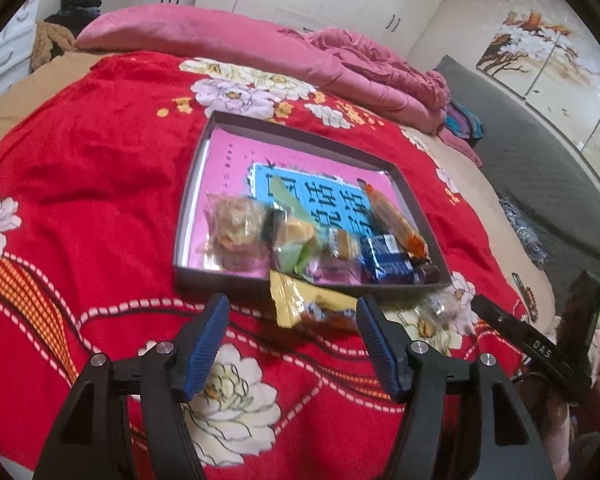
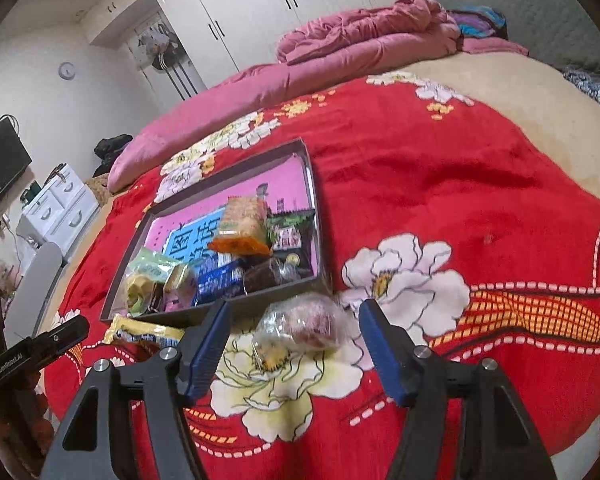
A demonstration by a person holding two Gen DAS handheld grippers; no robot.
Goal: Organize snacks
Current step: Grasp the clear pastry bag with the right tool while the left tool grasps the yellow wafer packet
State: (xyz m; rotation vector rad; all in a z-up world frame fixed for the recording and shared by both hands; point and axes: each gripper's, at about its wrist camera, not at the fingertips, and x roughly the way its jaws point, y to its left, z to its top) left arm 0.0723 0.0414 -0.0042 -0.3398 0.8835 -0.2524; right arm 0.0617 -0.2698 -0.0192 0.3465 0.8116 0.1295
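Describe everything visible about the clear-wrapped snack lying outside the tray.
The clear-wrapped snack is a crinkly transparent packet with a reddish-brown lump inside. It lies on its side on the red flowered blanket, just outside the near corner of the dark tray. It sits ahead of the open right gripper, whose pads do not touch it.

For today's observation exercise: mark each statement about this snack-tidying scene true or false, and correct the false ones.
1. The tray holds several snacks. True.
2. A yellow packet lies outside the tray. True.
3. The left claw grips the yellow packet. False: its jaws are empty and the packet lies on the blanket ahead of them.
4. A clear-wrapped snack lies inside the tray. False: it lies on the blanket in front of the tray, ahead of the right claw.
5. The tray sits on a bare wooden table. False: it sits on the red flowered blanket.
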